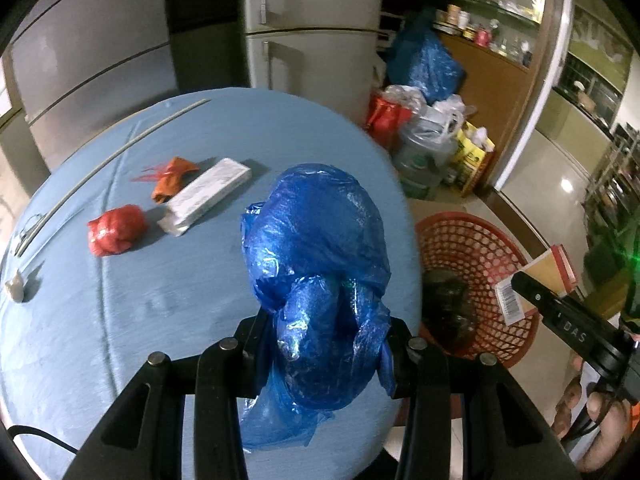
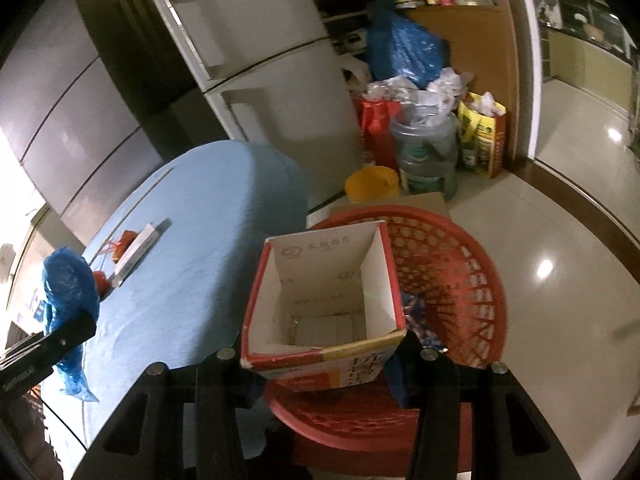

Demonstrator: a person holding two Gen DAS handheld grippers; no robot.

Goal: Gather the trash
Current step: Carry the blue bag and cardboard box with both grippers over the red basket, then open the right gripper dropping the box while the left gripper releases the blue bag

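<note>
My left gripper (image 1: pixel 324 344) holds a bag (image 1: pixel 320 264) above the table (image 1: pixel 120 320); my right gripper (image 2: pixel 324 364) holds a box (image 2: pixel 324 296) over the basket (image 2: pixel 460 280) beside it.

a home kitchen: a tall two-door fridge (image 2: pixel 256 80), shelves (image 1: pixel 484 12) crowded with jars and tins, a shiny tiled floor (image 2: pixel 560 240), bags of household clutter (image 2: pixel 424 112) beside a table (image 1: pixel 120 320) under blue cloth.

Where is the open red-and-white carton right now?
The carton is clamped in the right gripper, open end toward the camera, over the red basket beside the blue table.
</note>
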